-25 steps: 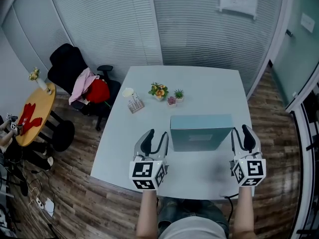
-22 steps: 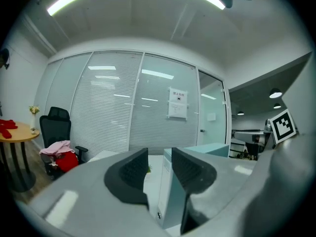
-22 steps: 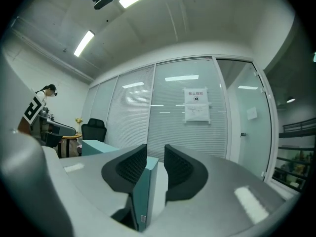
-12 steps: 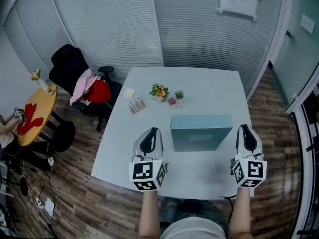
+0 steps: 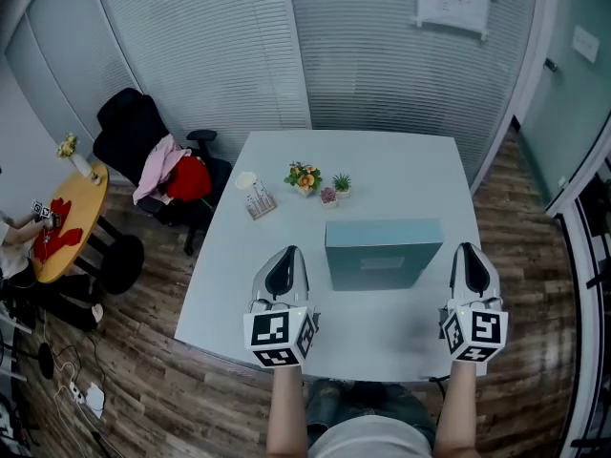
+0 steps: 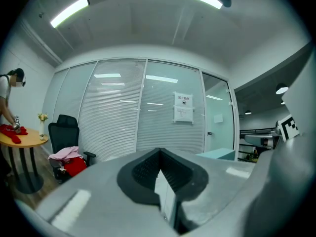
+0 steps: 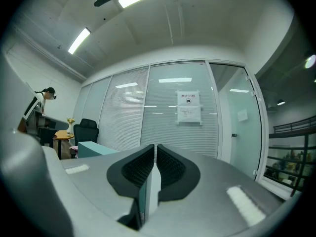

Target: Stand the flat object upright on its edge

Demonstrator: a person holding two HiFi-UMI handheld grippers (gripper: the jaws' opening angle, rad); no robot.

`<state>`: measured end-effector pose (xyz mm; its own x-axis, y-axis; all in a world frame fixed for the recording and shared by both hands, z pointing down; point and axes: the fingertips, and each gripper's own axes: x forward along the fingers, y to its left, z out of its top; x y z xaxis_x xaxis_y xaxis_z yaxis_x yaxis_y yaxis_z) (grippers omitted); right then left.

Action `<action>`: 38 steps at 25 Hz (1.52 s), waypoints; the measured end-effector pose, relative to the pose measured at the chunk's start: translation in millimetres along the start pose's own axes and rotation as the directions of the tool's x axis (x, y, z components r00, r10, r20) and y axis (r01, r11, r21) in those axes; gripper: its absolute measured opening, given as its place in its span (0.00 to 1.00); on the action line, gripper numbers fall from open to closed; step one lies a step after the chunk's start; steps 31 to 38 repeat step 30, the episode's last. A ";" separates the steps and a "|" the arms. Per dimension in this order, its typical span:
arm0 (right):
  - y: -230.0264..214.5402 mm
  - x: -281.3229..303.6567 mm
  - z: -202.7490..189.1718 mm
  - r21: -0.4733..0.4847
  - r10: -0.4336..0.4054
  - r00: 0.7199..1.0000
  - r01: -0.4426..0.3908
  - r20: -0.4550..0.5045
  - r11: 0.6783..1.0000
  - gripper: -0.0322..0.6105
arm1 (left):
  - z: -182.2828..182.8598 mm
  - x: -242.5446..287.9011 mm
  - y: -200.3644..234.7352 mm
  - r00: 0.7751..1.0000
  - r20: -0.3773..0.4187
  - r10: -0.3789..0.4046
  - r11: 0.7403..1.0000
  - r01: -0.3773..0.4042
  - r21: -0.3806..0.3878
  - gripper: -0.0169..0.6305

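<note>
Desk (image 5: pixel 391 165) fills the middle of the head view, white and rectangular, and the teal box (image 5: pixel 382 253) rests on it nearer the near edge than the far one, somewhat toward the right edge. The left gripper (image 5: pixel 286 254) hovers by the near edge just to the left of the box without touching it, and the right gripper (image 5: pixel 474 248) sits close to the near right corner, just beside the box's right end and also apart from it. Small potted plants (image 5: pixel 305 174) stand in a cluster toward the far edge, left of centre, with a small stand (image 5: pixel 259 199) near the left edge. Off the desk's left edge are an office chair (image 5: pixel 134 127) draped with pink and red cloth and a round wooden table (image 5: pixel 65 219). In the left gripper view, the left gripper (image 6: pixel 159 152) has its jaws drawn together at the tips with nothing caught in them, and the teal box (image 6: pixel 218 154) shows low to the right. In the right gripper view, the right gripper (image 7: pixel 154 147) has its jaws pressed nearly flush, only a thin slit between them and nothing in it, while the teal box (image 7: pixel 96 149) sits to the left.
</note>
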<state>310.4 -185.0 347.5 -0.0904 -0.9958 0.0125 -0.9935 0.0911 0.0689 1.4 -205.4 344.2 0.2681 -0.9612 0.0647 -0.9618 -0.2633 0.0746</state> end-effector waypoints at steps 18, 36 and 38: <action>-2.1 -2.4 -3.0 0.002 0.001 1.000 -0.001 -0.011 1.000 0.11 | -6.9 1.7 -3.8 1.000 -0.027 -0.012 1.000 0.012 0.002 0.03; -2.0 -0.2 -4.7 0.003 -0.001 1.000 0.001 -0.020 1.000 0.11 | -7.5 3.6 -2.1 0.999 -0.035 -0.010 1.000 0.009 -0.009 0.03; -2.0 -0.2 -4.7 0.003 -0.001 1.000 0.001 -0.020 1.000 0.11 | -7.5 3.6 -2.1 0.999 -0.035 -0.010 1.000 0.009 -0.009 0.03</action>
